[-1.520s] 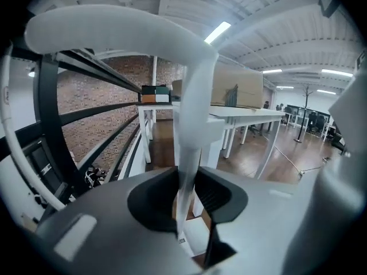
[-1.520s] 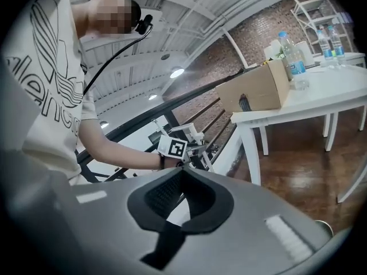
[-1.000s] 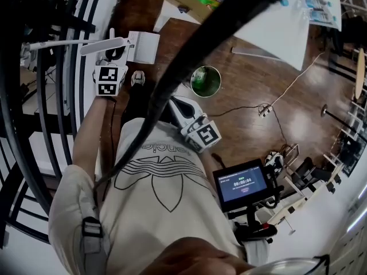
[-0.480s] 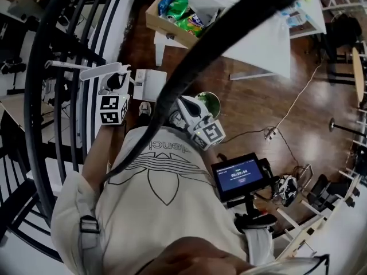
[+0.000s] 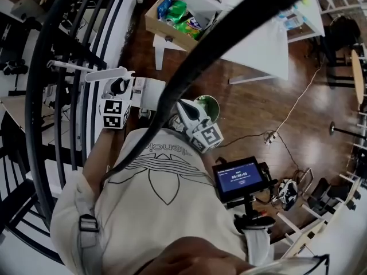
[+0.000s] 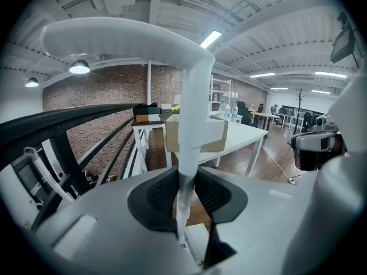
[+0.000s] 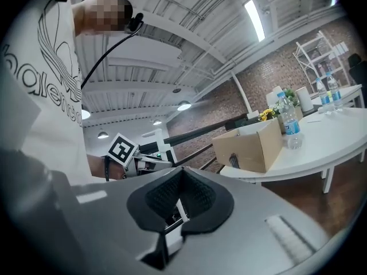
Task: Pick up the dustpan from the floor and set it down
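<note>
Currently, fingers of the left gripper are clamped on the dustpan stem; its long axis is held upright, pan hung left of the green bin. Right gripper is closed empty, nearer that bin.

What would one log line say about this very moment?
left gripper: shut on dustpan handle | dustpan: off floor | right gripper: shut, empty

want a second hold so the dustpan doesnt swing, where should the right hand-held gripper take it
Probably the dustpan handle's upright stem, just above where the left hand-held gripper clamps it. Come level from the right: the stem is slim, straight and bare there; the bent top bar is thicker.
</note>
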`<state>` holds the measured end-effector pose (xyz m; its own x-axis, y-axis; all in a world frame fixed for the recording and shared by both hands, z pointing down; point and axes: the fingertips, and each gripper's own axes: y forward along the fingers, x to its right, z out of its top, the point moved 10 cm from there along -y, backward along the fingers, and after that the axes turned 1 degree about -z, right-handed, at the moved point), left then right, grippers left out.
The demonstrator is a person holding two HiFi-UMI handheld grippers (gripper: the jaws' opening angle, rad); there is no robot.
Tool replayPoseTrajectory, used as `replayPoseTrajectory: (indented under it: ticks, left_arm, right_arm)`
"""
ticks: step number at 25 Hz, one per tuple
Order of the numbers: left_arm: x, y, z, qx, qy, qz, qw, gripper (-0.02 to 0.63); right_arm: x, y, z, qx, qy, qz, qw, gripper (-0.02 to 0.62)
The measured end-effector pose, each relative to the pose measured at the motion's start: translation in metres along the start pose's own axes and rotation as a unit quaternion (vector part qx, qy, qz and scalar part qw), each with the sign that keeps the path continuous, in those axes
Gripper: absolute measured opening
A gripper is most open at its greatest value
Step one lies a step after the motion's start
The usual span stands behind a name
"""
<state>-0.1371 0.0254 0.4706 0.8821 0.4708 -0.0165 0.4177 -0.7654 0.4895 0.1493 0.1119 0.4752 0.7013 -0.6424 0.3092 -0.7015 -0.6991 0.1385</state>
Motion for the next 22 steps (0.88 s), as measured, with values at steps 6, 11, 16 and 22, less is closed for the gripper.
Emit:
replayPoseTrajectory:
  ticks: [6, 11, 16, 22]
  left_arm:
    - [-0.005, 0.009, -0.011, -0.017, -0.006, 0.001, 0.9998, 0.110]
    - [-0.020, 0.030, -0.025, -0.025, -0.018, 0.005, 0.9995, 0.110]
    - [-0.040, 0.062, -0.037, -0.031, -0.019, 0.007, 0.9993, 0.110]
    - [-0.054, 0.099, -0.064, -0.066, -0.015, -0.006, 0.9977, 0.110]
  right_arm:
    - [0.000, -0.007, -0.001, -0.001, 0.012, -0.015, 1.000, 0.002]
    - [-0.001, -0.008, -0.005, -0.017, 0.022, -0.023, 0.999, 0.002]
    - [-0.007, 0.000, -0.009, -0.036, 0.037, -0.024, 0.998, 0.002]
    - [-0.016, 0.002, -0.025, -0.075, 0.063, -0.032, 0.995, 0.002]
